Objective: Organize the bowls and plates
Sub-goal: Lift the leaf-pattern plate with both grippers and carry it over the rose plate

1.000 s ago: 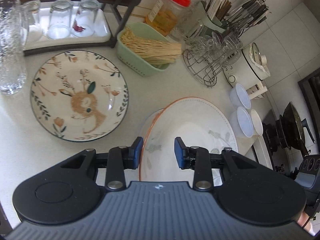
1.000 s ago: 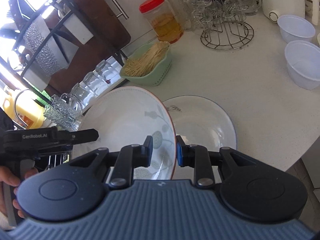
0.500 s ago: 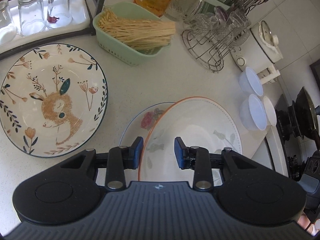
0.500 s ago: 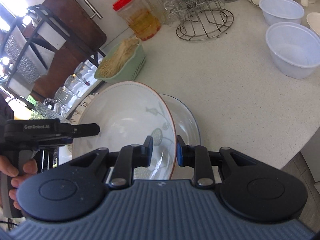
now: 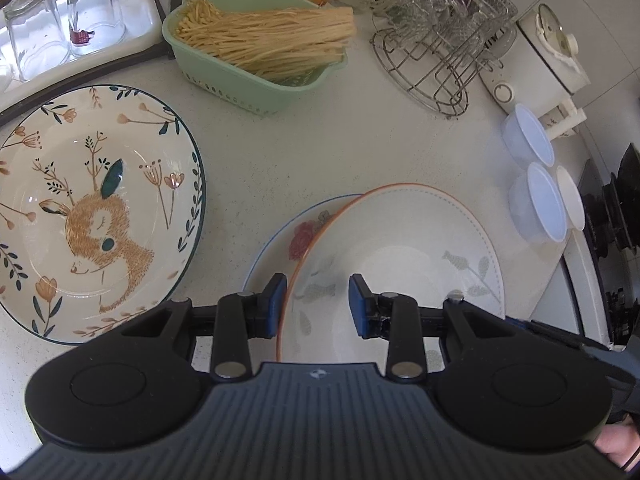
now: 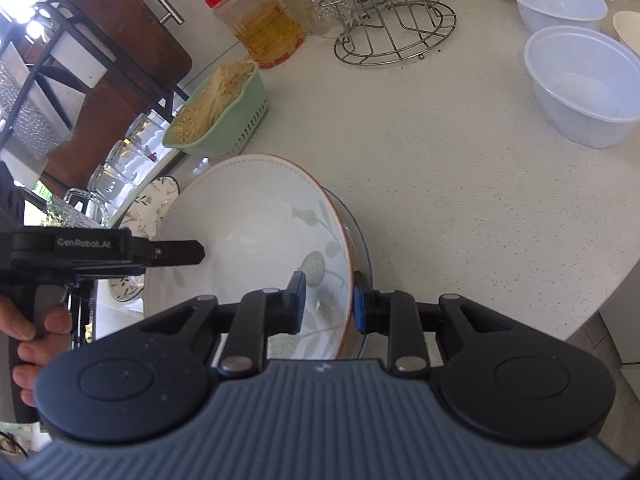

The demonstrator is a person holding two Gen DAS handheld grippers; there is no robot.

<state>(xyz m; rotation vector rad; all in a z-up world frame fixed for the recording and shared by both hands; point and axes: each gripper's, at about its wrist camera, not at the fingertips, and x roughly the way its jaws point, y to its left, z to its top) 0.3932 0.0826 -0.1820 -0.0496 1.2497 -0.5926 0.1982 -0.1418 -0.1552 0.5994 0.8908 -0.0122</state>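
Both grippers have hold of the same dish. On my left wrist camera the left gripper (image 5: 318, 304) straddles the near left rim of the orange-rimmed plate (image 5: 404, 248), one blue pad outside the rim and one over the inside, jaws partly closed; I cannot tell whether both pads press on it. Left of it lies the deer plate (image 5: 80, 216), flat on the white counter (image 5: 300, 152), well apart. Half hidden under the orange-rimmed plate is the rose plate (image 5: 288, 236), blue-edged. Behind stand a green basket of noodles (image 5: 256, 52), a wire glass rack (image 5: 436, 60) and, far right, two clear plastic bowls (image 5: 538, 208).

On my right wrist camera the person's hand (image 6: 28, 336) grips the left tool's handle at the far left. Moving right, the orange-rimmed plate sits tilted, its left side higher, above the rose plate (image 6: 362, 248). My right gripper (image 6: 328, 300) is nearly closed, pinching the plate's right rim between its pads. The clear bowls (image 6: 580, 84) sit at the upper right.
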